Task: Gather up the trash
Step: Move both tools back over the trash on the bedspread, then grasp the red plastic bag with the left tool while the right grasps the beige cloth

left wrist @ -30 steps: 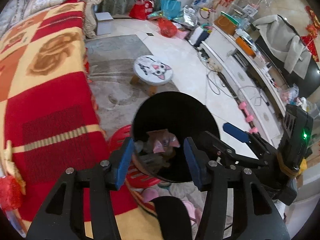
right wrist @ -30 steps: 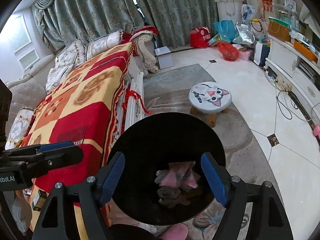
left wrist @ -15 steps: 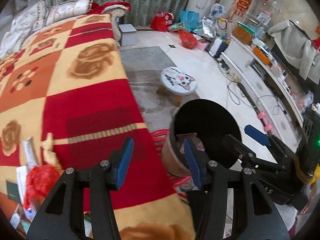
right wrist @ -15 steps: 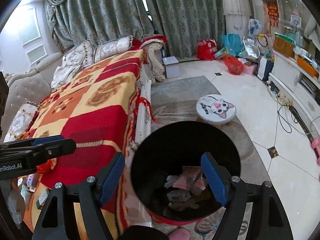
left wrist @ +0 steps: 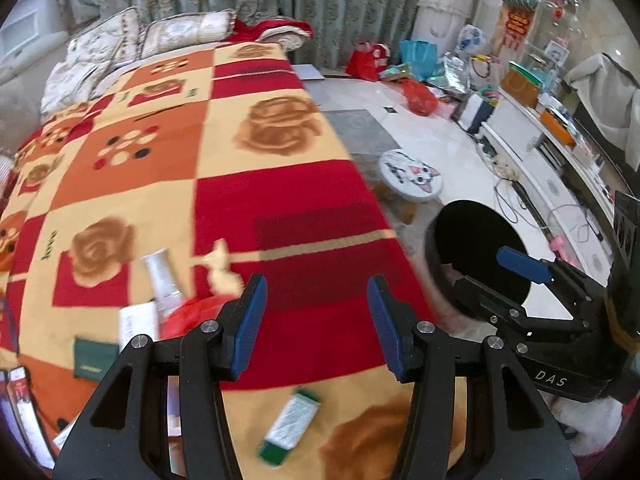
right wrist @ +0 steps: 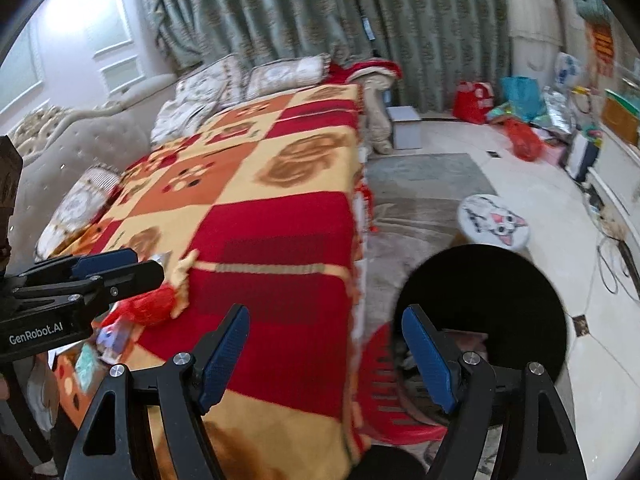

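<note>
Both tongs are spread wide and hold nothing: the left gripper (left wrist: 316, 320) hangs over the blanket (left wrist: 280, 200), the right gripper (right wrist: 324, 354) beside the bin (right wrist: 480, 304). Trash lies near the left gripper on the blanket: a red net bag (left wrist: 188, 316), a white tube (left wrist: 162, 276), a green-and-white packet (left wrist: 290, 424), some paper slips (left wrist: 138, 326). The step looks like reaching for the next piece; that calls for lowering the left gripper around one item, closing, then carrying it to the bin.

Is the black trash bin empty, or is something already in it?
Not empty. In the right wrist view, crumpled pinkish scraps lie at the bottom of the black trash bin; how full it is cannot be told.
</note>
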`<state>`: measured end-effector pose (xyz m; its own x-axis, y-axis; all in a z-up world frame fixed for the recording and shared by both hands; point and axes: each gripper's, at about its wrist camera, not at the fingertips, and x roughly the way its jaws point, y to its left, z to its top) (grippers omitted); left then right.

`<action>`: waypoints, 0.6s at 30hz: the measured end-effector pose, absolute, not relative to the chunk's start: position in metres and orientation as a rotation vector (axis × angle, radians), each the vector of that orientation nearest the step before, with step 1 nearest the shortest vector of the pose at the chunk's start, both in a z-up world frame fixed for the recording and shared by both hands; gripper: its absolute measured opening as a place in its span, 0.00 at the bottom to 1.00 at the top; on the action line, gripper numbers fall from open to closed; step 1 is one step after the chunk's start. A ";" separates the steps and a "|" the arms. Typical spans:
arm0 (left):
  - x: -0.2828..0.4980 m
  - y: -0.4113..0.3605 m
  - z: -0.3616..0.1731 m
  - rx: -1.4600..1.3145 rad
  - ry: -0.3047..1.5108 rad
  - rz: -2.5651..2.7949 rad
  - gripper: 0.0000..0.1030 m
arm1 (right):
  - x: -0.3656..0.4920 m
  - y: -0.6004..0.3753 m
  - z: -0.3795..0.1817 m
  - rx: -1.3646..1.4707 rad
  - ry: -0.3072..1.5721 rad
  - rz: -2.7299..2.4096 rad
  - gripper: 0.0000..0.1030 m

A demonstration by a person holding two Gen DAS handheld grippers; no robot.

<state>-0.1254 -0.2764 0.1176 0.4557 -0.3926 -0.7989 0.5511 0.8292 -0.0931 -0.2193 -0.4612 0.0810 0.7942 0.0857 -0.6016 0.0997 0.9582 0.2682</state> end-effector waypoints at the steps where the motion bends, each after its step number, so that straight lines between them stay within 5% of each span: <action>1: -0.125 -0.270 0.117 0.187 0.931 -0.578 0.49 | -0.216 -0.455 0.081 0.293 0.657 0.007 0.74; 18: -0.095 -0.151 0.087 0.107 1.013 -0.484 0.49 | -0.150 -0.356 0.072 0.231 0.736 0.203 0.71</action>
<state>-0.0952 -0.1507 0.0868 0.4339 -0.3391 -0.8347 0.4363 0.8897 -0.1346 -0.1497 -0.3563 0.0725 0.7241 0.2622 -0.6379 -0.1014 0.9553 0.2775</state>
